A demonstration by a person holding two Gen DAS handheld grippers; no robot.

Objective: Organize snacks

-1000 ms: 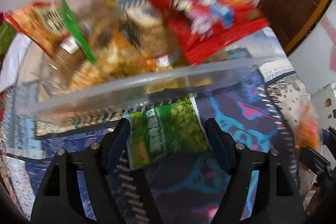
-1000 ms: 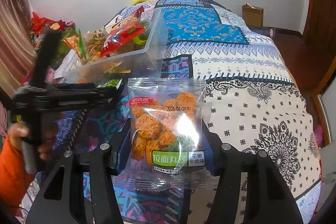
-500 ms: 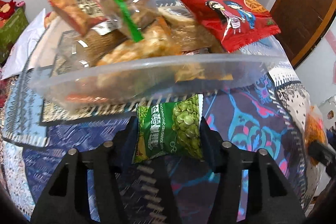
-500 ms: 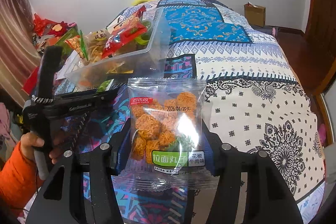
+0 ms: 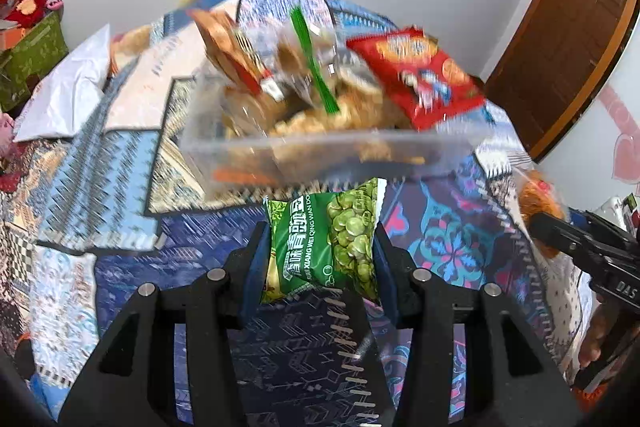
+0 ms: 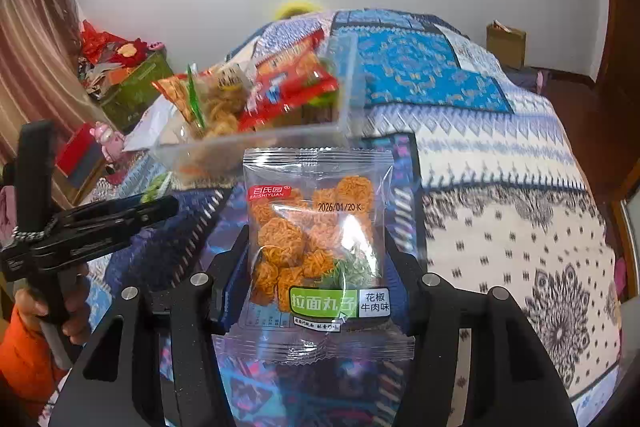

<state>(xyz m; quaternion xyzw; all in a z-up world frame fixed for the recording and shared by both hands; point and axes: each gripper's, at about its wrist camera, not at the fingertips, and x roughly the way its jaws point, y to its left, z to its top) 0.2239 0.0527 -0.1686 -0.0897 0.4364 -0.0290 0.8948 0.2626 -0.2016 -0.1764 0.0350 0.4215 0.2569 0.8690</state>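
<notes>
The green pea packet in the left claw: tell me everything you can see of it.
The green pea packet is a small glossy foil pouch, green with white lettering and a picture of green peas, its top seam crimped. It stands roughly upright, tilted slightly, pinched at its sides between the closing pads of the left claw. It hangs above the patterned quilt, just short of the clear snack bin; nothing else touches it.

Left gripper (image 5: 320,251) closing: fingers (image 5: 256,267) drew in from a wide stance onto the green foil pack of peas (image 5: 326,247), lifted it off the patterned bedspread (image 5: 120,187). Clear plastic snack bin (image 5: 320,151) receded upward in left view.
</notes>
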